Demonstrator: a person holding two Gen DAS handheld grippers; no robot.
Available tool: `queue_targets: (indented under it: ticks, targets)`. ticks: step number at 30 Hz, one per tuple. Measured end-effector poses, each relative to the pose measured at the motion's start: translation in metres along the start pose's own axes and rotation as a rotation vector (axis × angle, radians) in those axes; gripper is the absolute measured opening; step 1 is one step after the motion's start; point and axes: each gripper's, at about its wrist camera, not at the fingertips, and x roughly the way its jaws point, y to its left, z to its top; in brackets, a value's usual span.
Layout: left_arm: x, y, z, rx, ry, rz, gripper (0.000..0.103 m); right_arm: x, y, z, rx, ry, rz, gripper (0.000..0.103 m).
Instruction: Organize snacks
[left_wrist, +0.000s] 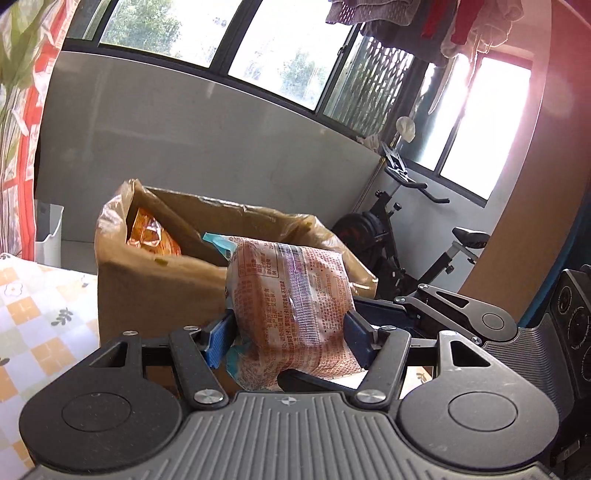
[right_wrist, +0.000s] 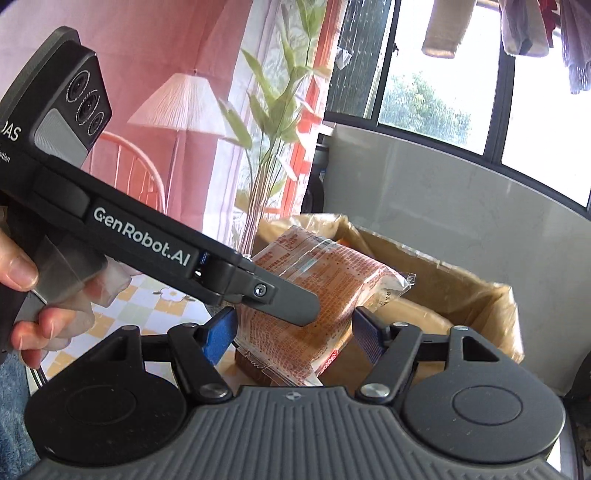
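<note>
The orange-printed clear plastic snack packet (left_wrist: 291, 310) sits clamped between the blue pads of the left gripper (left_wrist: 286, 338), held up just in front of the open brown cardboard box lined with a translucent bag (left_wrist: 155, 288), which stands ahead of that claw and slightly to its left. The box rests on a tablecloth checked in yellow and white with small flowers (left_wrist: 33, 317), spread below and left of the claw. Beyond the box runs a pale grey wall under dark-framed windows, with a black exercise bike (left_wrist: 413, 236) to the claw's right and laundry hanging overhead. Only the left wrist view shows an orange wrapper (left_wrist: 151, 236) already lying inside the box. The right wrist view alone shows the right gripper (right_wrist: 293, 336), its blue pads spread apart on either side of the same packet (right_wrist: 317, 295) without pressing it; whether they touch the wrap I cannot tell. It also shows the person's hand (right_wrist: 33, 295) on the left tool's grip, and a red printed backdrop with a lamp and green stems (right_wrist: 266, 96).
</note>
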Motion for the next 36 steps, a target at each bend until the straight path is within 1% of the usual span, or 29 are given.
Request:
queue_targets:
  ticks: [3,5,10,14,20,22,24,26,28,30,32,34,36]
  targets:
    - [0.016,0.002,0.029,0.003,-0.008,-0.002,0.066,0.013,-0.021,0.023,-0.025,-0.007,-0.005,0.071]
    - [0.03,0.005,0.046,-0.004,0.0,0.004,0.066,0.028,-0.036,0.035,-0.039,-0.005,-0.003,0.071]
    - [0.074,0.016,0.08,-0.011,0.035,0.027,0.066,0.07,-0.073,0.05,-0.017,0.009,0.0,0.071]
    - [0.107,0.022,0.09,-0.011,0.057,0.066,0.066,0.096,-0.095,0.05,0.015,0.036,0.0,0.071]
    - [0.14,0.033,0.083,-0.04,0.079,0.093,0.066,0.131,-0.11,0.04,0.052,0.109,0.002,0.071]
    - [0.147,0.028,0.082,-0.012,0.085,0.148,0.068,0.137,-0.111,0.035,0.061,0.131,-0.016,0.069]
    - [0.145,0.026,0.082,0.034,0.085,0.19,0.07,0.138,-0.112,0.032,0.07,0.145,-0.047,0.071]
    - [0.135,0.029,0.087,0.068,0.065,0.241,0.079,0.133,-0.116,0.03,0.09,0.146,-0.07,0.072]
    - [0.125,0.028,0.09,0.093,0.035,0.298,0.084,0.125,-0.119,0.031,0.131,0.139,-0.106,0.081]
    - [0.105,0.027,0.093,0.132,0.005,0.345,0.085,0.115,-0.121,0.031,0.177,0.126,-0.14,0.086]
    - [0.091,0.023,0.095,0.154,-0.016,0.373,0.087,0.102,-0.121,0.033,0.222,0.109,-0.164,0.091]
    - [0.073,0.022,0.095,0.158,-0.04,0.388,0.088,0.089,-0.118,0.034,0.254,0.088,-0.189,0.099]
    - [0.061,0.018,0.096,0.156,-0.065,0.405,0.089,0.076,-0.114,0.036,0.274,0.077,-0.22,0.1]
